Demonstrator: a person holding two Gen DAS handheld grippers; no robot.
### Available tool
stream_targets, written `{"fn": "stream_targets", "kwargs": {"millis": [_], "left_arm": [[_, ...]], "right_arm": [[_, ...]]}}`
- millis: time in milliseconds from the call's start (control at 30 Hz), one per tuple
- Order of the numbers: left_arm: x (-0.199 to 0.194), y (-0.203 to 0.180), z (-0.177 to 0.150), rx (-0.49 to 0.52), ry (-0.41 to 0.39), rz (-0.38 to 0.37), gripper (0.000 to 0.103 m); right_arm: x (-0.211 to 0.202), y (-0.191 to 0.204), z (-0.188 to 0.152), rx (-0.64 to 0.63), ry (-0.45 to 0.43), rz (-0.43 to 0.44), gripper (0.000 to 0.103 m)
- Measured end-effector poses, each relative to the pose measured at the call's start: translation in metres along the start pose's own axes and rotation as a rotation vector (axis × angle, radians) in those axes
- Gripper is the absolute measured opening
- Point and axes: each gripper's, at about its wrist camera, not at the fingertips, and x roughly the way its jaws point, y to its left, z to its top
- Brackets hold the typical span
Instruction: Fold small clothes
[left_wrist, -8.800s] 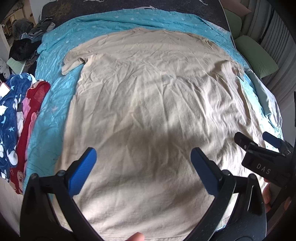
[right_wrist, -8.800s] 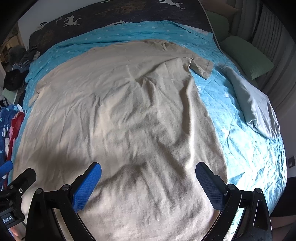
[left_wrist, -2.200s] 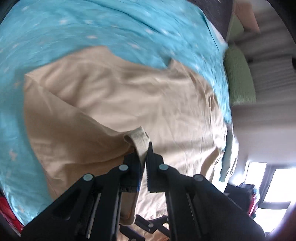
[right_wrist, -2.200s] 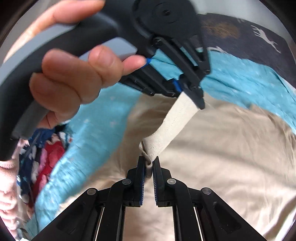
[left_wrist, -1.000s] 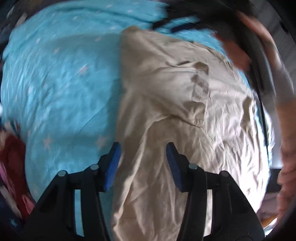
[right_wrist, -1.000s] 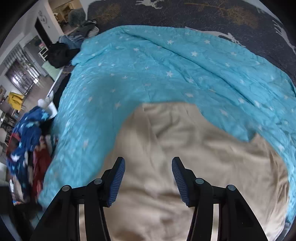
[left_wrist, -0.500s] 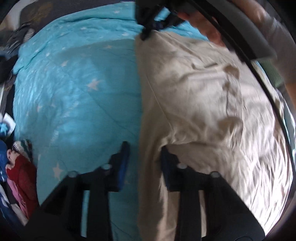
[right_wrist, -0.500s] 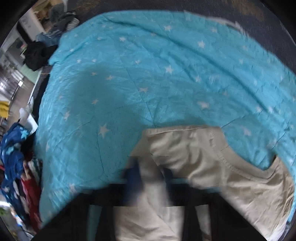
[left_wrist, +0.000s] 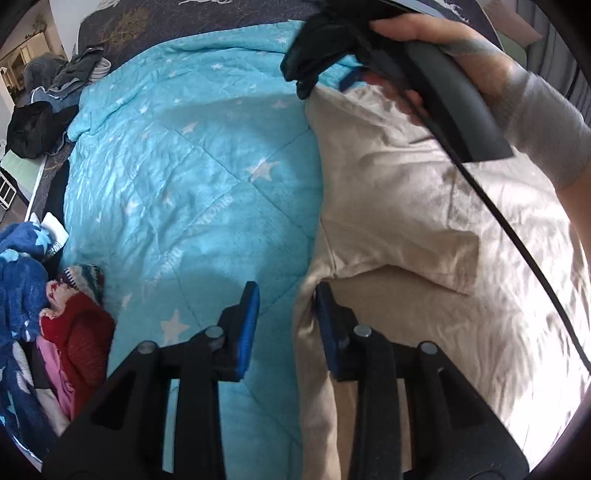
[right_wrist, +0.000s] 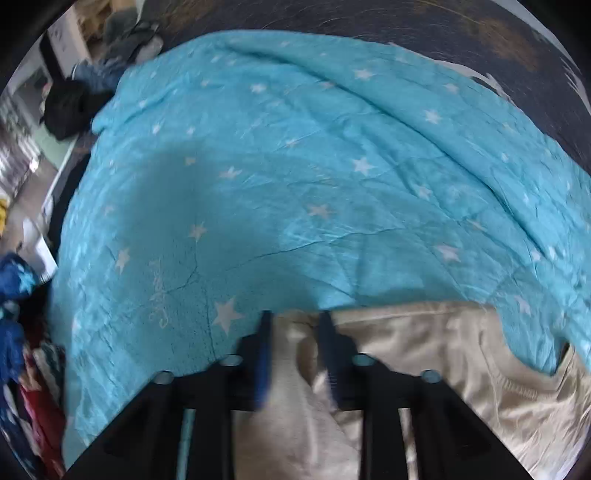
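Beige shirt (left_wrist: 424, 229) lies right of frame on the blue star quilt (left_wrist: 192, 177), sleeve folded inward. Left gripper (left_wrist: 284, 321) straddles its folded edge, jaws apart and opening, probably releasing. Right gripper (right_wrist: 295, 343) at the top corner, likewise opening, fabric between unpinched.

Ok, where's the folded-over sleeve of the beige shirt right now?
In the left wrist view the sleeve lies folded inward on the beige shirt, just beyond the left gripper, right of the blue star quilt.
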Motion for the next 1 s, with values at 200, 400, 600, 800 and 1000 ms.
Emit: {"fn": "stream_targets", "kwargs": {"millis": [200, 400, 600, 800, 1000], "left_arm": [[-0.031, 0.006, -0.003, -0.031, -0.04, -0.025, 0.035], [-0.047, -0.012, -0.002, -0.024, -0.028, -0.074, 0.035], [-0.057, -0.073, 0.01, 0.035, 0.028, -0.16, 0.041], [-0.044, -0.176, 0.041, 0.091, 0.131, -0.337, 0.054], [-0.023, -0.29, 0.082, 0.171, 0.167, -0.398, 0.054]], "right_arm": [[-0.059, -0.05, -0.03, -0.002, -0.032, -0.072, 0.07], [-0.129, -0.15, -0.129, 0.091, -0.014, -0.085, 0.073], [-0.192, -0.301, -0.281, 0.472, -0.001, -0.084, 0.073], [-0.226, -0.375, -0.402, 0.711, -0.015, -0.076, 0.073], [-0.21, -0.399, -0.45, 0.919, -0.077, 0.157, 0.073]]}}
